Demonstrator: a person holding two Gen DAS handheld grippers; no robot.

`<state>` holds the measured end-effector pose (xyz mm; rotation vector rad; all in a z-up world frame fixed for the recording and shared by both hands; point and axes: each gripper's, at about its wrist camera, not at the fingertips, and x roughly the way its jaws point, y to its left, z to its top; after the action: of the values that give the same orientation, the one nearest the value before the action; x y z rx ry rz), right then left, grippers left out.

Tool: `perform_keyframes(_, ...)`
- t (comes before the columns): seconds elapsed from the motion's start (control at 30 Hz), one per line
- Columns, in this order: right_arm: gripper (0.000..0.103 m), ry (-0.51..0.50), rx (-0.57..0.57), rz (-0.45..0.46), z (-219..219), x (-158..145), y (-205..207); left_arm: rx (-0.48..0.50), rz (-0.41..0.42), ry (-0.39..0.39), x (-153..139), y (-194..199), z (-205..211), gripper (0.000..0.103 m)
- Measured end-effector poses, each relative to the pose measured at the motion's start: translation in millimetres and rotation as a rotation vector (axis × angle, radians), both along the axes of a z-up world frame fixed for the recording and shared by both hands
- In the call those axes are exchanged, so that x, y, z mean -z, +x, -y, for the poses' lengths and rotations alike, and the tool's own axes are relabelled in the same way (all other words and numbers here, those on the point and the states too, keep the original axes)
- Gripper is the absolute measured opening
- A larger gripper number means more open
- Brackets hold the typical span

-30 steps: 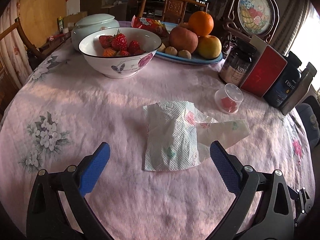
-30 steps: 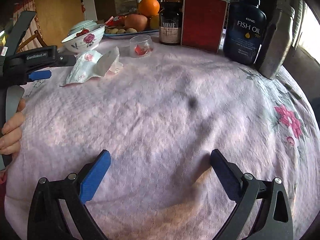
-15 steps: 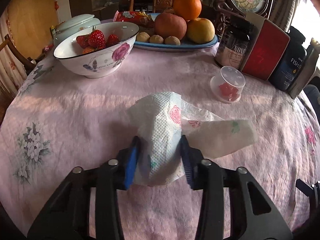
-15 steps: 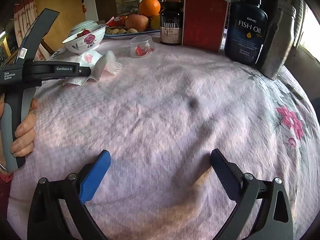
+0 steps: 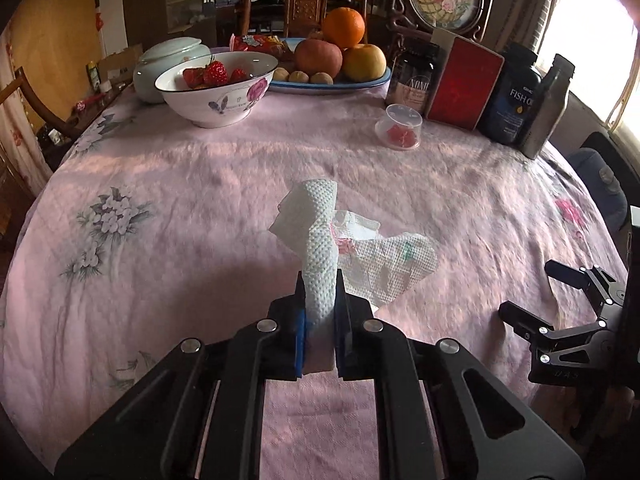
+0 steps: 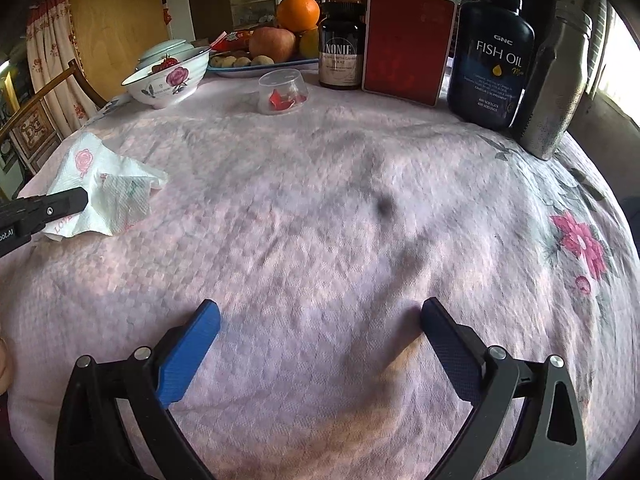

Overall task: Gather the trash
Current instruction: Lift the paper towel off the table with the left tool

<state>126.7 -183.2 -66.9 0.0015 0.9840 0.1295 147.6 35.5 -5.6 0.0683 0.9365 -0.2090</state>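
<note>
The left gripper [image 5: 319, 300] has just been closing, and its blue pads now pinch a crumpled white paper towel [image 5: 320, 248] printed with pink roses; one bunched fold stands up between the pads, while the rest of the sheet trails to the right on the pink floral tablecloth [image 5: 160, 240]. In the right wrist view the same towel [image 6: 108, 184] lies near the left edge of the table, with the black left gripper arm across it, bearing partial white lettering that ends in "oot.AI". The right gripper [image 6: 320, 320] hovers over bare cloth with its jaws spread wide and nothing between them. Legible labels stand along the far side of the table: a dark jar marked "NONIE" [image 6: 342, 54], whose smaller print is unreadable, and a dark blue bottle marked "GNC FISH OIL" [image 6: 494, 66], with fine print beneath that appears to read "400 SOFTGELS". Between them stands a red box [image 6: 408, 44] with no readable text. A grey metal bottle [image 6: 556, 84] stands just beside the fish oil. A clear plastic cup [image 6: 282, 92] holding red scraps sits in front of the jar. A rose-patterned bowl of strawberries [image 5: 216, 88] carries small lettering too fine to read. Behind it, a blue plate [image 5: 328, 82] holds an orange [image 5: 344, 26], other fruit and a red snack packet.
</note>
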Motion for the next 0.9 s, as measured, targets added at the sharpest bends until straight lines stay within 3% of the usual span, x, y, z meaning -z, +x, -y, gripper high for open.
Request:
perform_keyframes(0.17,0.098,-0.037,0.018,0.026,-4.7,-7.6,2.4,0.009,0.114,0.039,-16.6,-10.6,9.2,0.013)
perform_keyframes(0.3,0.098,-0.043,-0.002,0.151,-26.0,-49.4,25.8,-0.007,0.185,0.022,-32.0,-15.8,2.3,0.014)
perform_keyframes(0.47,0.098,0.016,-0.032,0.199,-50.5,-75.0,73.3,-0.052,0.225,0.005,-42.2,-11.4,-12.7,0.014)
perform_keyframes(0.77,0.097,0.065,0.045,0.159,-56.5,-33.0,152.2,-0.112,0.174,-0.026,-34.4,1.5,-27.4,0.014)
perform_keyframes(0.9,0.097,0.16,0.09,0.118,-45.3,-15.0,176.4,-0.097,0.162,-0.005,-28.0,2.9,-20.6,0.015)
